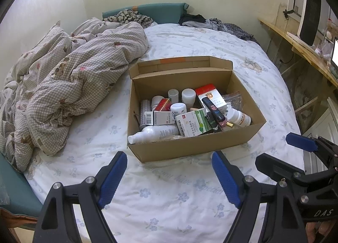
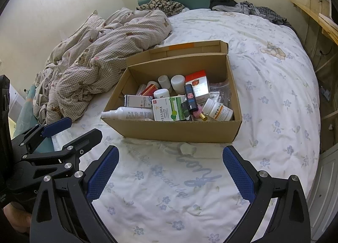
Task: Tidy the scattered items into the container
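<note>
An open cardboard box (image 1: pixel 190 148) stands on the bed and also shows in the right wrist view (image 2: pixel 169 129). It holds several medicine boxes, pill bottles, a white spray bottle (image 1: pixel 156 133), a green and white box (image 2: pixel 169 111) and a red and white box (image 1: pixel 209 95). My left gripper (image 1: pixel 169 176) is open and empty, low over the sheet just in front of the box. My right gripper (image 2: pixel 170 171) is open and empty, also in front of the box. Each gripper shows at the edge of the other's view.
A crumpled checked duvet (image 1: pixel 69 78) lies left of the box. Clothes (image 1: pixel 211 21) are piled at the headboard. A wooden shelf (image 1: pixel 300 46) runs along the right wall. The flowered white sheet (image 2: pixel 169 190) lies between the grippers and the box.
</note>
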